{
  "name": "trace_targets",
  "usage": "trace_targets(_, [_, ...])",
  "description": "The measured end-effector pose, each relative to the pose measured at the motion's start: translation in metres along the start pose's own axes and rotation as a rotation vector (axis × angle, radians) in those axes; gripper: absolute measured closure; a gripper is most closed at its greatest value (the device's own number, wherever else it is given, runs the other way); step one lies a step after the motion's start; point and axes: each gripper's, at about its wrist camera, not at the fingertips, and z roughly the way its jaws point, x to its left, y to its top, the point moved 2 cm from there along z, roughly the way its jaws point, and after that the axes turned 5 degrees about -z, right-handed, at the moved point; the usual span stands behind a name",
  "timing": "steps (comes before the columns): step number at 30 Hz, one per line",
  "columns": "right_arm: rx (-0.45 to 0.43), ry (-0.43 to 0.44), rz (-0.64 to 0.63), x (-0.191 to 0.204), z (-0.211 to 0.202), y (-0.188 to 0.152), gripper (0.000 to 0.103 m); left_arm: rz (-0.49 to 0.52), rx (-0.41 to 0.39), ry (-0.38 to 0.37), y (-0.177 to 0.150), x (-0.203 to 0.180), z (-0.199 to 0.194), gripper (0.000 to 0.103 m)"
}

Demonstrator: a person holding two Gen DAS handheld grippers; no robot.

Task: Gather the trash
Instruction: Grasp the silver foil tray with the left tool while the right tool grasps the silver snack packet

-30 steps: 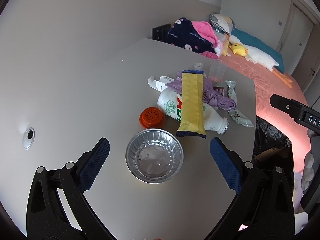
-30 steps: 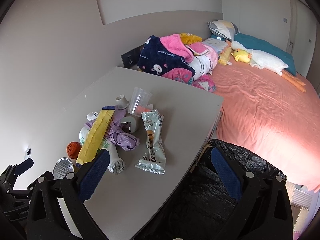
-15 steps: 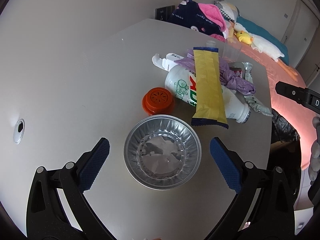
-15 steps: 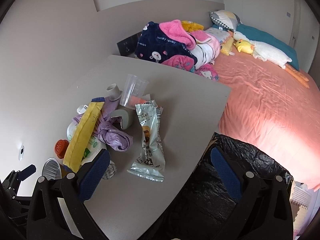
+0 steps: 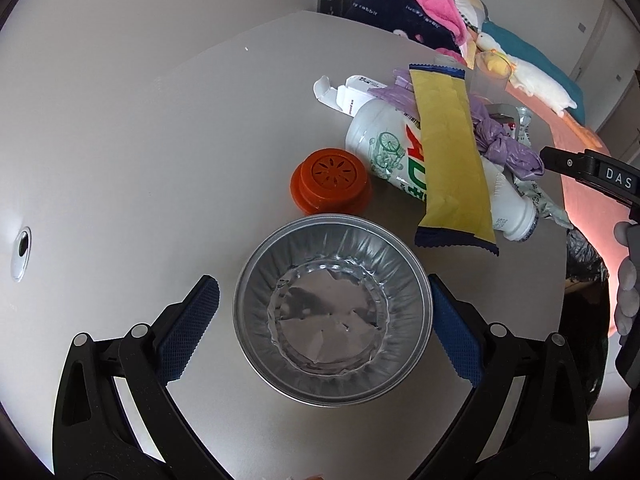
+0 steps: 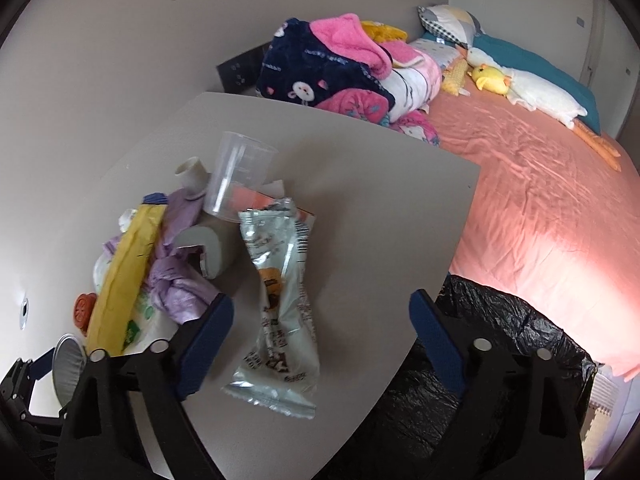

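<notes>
In the left wrist view a round foil dish [image 5: 334, 312] lies on the grey table [image 5: 160, 140] between the open fingers of my left gripper [image 5: 320, 328], the right finger close to its rim. Behind it lie an orange lid [image 5: 330, 182], a white bottle [image 5: 384, 148], a yellow wrapper [image 5: 452, 152] and a purple bag [image 5: 508, 140]. In the right wrist view my right gripper [image 6: 320, 340] is open over a silver snack wrapper [image 6: 280, 300]. A black-lined trash bin [image 6: 480, 360] stands at the table's right edge.
A clear plastic cup [image 6: 236, 176], a small white cup [image 6: 192, 172] and a grey curved piece [image 6: 208, 248] sit in the pile. A bed with a salmon sheet [image 6: 540, 200], blankets [image 6: 332, 64] and plush toys lies beyond the table.
My left gripper has moved forward and down, so the foil dish now lies between its fingers. My right gripper has moved closer to the silver wrapper. Both stay open.
</notes>
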Motion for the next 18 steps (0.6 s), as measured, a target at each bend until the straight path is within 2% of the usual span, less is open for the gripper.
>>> trace_targets(4, [0.033,-0.005,-0.03,0.003,0.01,-0.003,0.031,-0.007,0.01,0.004,0.0,0.005,0.004,0.006])
trace_targets(8, [0.047,0.003,-0.042,0.007,0.016,-0.005,0.035,-0.012,0.015,0.01,-0.002,0.009,0.006,0.006])
trace_targets(12, [0.076,0.006,-0.064,0.011,0.023,-0.01,0.044,-0.023,0.021,0.011,0.001,0.009,0.011,0.006])
trace_targets(14, [0.065,-0.015,-0.084,0.014,0.022,-0.011,0.052,-0.028,0.011,0.017,0.002,0.012,0.01,0.009])
trace_targets(15, [0.061,-0.015,-0.087,0.015,0.022,-0.011,0.063,-0.03,0.006,0.019,0.003,0.013,0.01,0.01])
trace_targets(18, [0.058,0.003,-0.078,0.014,0.021,-0.012,0.068,-0.026,-0.019,0.035,0.004,0.015,0.01,0.018])
